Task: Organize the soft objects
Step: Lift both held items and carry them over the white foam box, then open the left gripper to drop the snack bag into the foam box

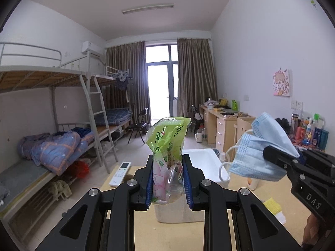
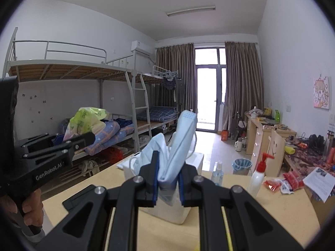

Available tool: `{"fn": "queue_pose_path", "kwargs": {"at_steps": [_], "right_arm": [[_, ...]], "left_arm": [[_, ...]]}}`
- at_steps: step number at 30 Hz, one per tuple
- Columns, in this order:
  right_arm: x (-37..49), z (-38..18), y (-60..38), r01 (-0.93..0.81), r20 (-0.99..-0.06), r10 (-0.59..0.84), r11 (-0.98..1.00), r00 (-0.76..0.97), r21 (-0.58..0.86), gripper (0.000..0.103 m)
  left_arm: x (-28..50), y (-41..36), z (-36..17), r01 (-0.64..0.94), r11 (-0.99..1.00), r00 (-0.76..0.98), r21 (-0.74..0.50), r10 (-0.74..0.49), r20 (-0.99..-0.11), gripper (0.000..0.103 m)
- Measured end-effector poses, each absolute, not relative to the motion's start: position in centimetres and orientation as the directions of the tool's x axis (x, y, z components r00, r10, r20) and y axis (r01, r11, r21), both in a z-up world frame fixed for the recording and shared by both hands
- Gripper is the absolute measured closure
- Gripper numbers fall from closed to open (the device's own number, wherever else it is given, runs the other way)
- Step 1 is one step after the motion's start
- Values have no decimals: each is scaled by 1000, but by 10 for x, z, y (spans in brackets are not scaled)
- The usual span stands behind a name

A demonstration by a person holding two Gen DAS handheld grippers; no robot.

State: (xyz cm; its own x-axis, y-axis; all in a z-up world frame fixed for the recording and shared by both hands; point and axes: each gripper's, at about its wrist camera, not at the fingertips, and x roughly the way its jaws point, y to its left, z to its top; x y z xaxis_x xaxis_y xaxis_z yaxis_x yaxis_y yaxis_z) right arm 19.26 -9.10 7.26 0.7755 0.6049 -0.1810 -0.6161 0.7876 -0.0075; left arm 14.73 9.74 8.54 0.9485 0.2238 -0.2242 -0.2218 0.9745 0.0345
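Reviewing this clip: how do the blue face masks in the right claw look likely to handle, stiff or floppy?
Probably floppy: the face masks fold and splay above the right claw. Likely very light, since a thin pinch holds them up. Their loose ear loops dangle and could snag.

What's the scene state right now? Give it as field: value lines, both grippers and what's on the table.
left gripper: shut on green tissue pack, held upright above the table
right gripper: shut on blue face masks, folded, ear loops dangling
white bin: on wooden table, below and ahead of both grippers, top open
white remote control: lying flat at the table's left edge
pump bottle with red nozzle: standing right of the bin
small spray bottle: standing beside the pump bottle
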Motion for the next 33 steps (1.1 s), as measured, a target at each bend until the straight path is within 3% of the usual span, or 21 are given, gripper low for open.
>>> {"fn": "queue_pose_path", "kwargs": {"at_steps": [21,33], "right_arm": [[258,81,-50,-621,-224,597,783,770,-48,84],[286,70,-30,-606,-259,577,795,775,-41,84]], "left_arm": [[219,118,92,-236,969,942,70,246,-229,77],[269,132,85,-202,978,931,48,207,-299,77]]}}
